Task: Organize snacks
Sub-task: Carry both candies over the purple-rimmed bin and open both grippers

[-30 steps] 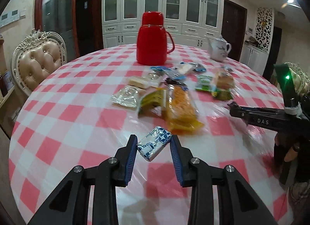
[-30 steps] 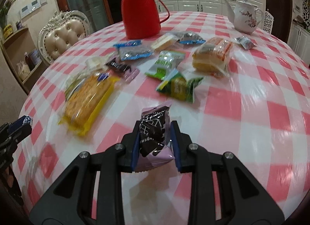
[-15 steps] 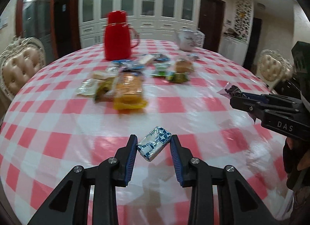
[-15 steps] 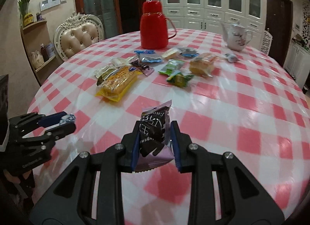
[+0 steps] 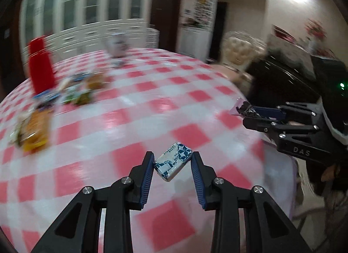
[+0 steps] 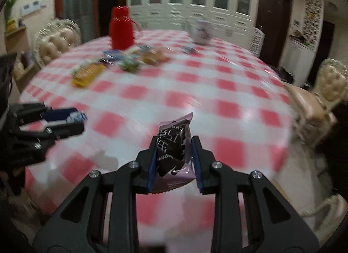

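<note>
Both grippers have pulled back from the snack pile, which now lies far ahead of the fingers and to their left, beside the red flask (image 6: 121,28) on the checked bench (image 6: 217,91). The left gripper (image 5: 173,167) has its fingers closed on a small blue-and-white wrapped snack (image 5: 173,163), held slantwise between the blue pads above the bench's near edge. The right gripper (image 6: 174,155) has its fingers clamped on a dark chocolate packet (image 6: 173,150) with a pale purple edge, standing upright between the pads and sticking out past the tips. In the left wrist view the right gripper is off to the right, beyond the bench edge. The teapot (image 6: 201,32) stands far beyond the fingers.
</note>
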Demonstrator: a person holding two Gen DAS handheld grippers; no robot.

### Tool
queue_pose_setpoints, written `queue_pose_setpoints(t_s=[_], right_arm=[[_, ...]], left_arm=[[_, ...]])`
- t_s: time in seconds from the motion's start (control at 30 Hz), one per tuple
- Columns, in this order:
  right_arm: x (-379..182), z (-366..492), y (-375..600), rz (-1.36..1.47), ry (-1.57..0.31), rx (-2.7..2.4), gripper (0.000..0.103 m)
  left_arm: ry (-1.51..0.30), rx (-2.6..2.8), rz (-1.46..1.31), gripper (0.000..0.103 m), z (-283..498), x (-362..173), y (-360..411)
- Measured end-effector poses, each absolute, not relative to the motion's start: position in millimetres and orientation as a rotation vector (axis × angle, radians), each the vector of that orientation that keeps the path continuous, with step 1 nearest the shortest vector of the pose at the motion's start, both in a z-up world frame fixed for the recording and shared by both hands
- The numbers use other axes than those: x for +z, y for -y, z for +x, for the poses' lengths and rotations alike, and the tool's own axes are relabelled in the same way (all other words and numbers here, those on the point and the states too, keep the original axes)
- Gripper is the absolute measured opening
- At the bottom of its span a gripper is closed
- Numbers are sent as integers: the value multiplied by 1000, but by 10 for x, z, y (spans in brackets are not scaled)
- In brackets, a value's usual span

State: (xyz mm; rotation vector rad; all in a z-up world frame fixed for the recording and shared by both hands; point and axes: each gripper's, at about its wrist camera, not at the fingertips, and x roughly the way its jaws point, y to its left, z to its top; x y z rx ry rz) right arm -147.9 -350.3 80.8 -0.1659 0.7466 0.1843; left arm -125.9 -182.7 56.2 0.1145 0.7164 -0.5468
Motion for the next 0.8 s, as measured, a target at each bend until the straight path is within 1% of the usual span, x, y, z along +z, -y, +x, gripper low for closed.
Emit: queue_pose_setpoints(t_s=[0.23,0.47,0.63,0.8], right_arm=[[666,-1748,4220,-152,-863,70,33],[436,-1848,4600,-173,-1012,35,33],[112,-2037,4884,-148,-1152,5,33],[-5,-2147,5075,-117,-1204,-27,33]], left_arm=[[-755,-771,226,36,-1439,402,2683],[-832,-946,312,36,-1637,139,3324],[-895,-1032,339,36,-1771,-60,3641],[-910,-1058,397,36,-1858,-203,3874]])
